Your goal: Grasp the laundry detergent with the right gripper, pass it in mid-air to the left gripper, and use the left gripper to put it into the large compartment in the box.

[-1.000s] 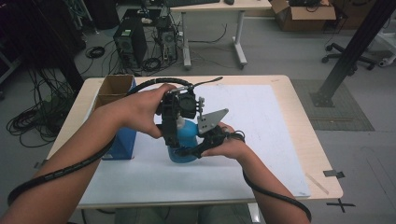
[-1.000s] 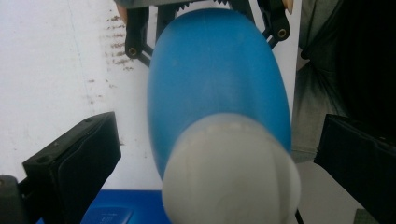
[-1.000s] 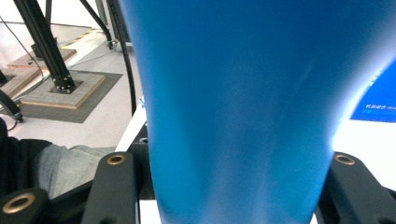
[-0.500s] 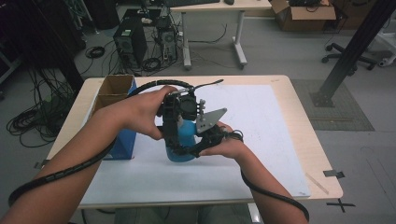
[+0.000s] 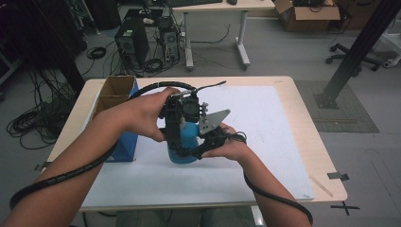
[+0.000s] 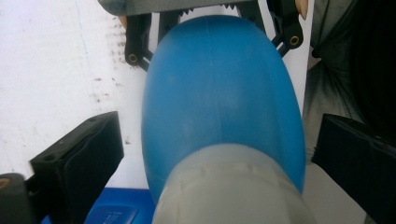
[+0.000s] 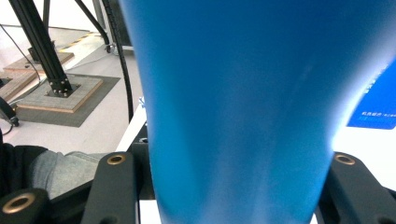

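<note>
My left gripper starts to squeeze the cap

Its jaws are wide, one each side of the blue bottle's pale cap, and have just been closing a little. My right gripper pinches the bottle low down, near the middle of the table. I think twisting comes next.

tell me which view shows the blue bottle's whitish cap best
The left gripper view: the whitish cap fills its lower middle, atop the blue bottle. In the high view the left gripper covers the bottle's top, so the cap is hidden. The right gripper view shows just the bottle's blue body.
</note>
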A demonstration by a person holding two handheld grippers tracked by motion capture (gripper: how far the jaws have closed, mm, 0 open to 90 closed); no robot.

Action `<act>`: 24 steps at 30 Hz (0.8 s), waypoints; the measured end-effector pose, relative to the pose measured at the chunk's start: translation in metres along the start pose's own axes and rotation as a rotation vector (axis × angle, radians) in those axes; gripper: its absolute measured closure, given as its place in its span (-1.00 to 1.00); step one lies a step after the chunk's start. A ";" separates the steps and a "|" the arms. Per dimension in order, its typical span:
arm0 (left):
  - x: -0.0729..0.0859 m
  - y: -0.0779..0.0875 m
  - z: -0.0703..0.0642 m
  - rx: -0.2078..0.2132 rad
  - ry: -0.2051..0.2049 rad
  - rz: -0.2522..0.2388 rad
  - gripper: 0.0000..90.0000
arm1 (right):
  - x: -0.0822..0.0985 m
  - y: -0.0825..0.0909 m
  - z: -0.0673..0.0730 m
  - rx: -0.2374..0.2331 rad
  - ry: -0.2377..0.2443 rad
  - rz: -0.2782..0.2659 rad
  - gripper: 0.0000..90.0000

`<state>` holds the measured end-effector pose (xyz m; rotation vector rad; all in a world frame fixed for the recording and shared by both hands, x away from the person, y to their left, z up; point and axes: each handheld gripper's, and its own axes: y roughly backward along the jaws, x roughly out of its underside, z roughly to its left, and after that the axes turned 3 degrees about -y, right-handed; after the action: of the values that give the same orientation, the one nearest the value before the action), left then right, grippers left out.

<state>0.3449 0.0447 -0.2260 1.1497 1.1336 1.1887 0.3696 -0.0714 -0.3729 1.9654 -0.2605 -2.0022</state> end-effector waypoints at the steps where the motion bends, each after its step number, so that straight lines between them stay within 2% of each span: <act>1: 0.000 0.000 0.000 -0.003 -0.002 0.000 -0.91 | 0.000 0.000 0.000 0.001 -0.001 0.000 0.01; 11: -0.002 0.000 -0.001 -0.022 -0.007 -0.002 -0.78 | 0.000 0.003 0.001 0.009 -0.003 -0.011 0.01; 18: -0.004 0.001 -0.002 -0.021 -0.012 -0.005 -0.66 | 0.000 0.003 0.001 0.015 0.003 -0.011 0.01; 24: -0.004 0.002 -0.003 -0.029 -0.015 0.003 -0.63 | -0.001 0.003 0.001 0.016 0.000 -0.012 0.01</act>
<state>0.3417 0.0409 -0.2241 1.1368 1.1004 1.1934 0.3692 -0.0743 -0.3712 1.9813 -0.2661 -2.0130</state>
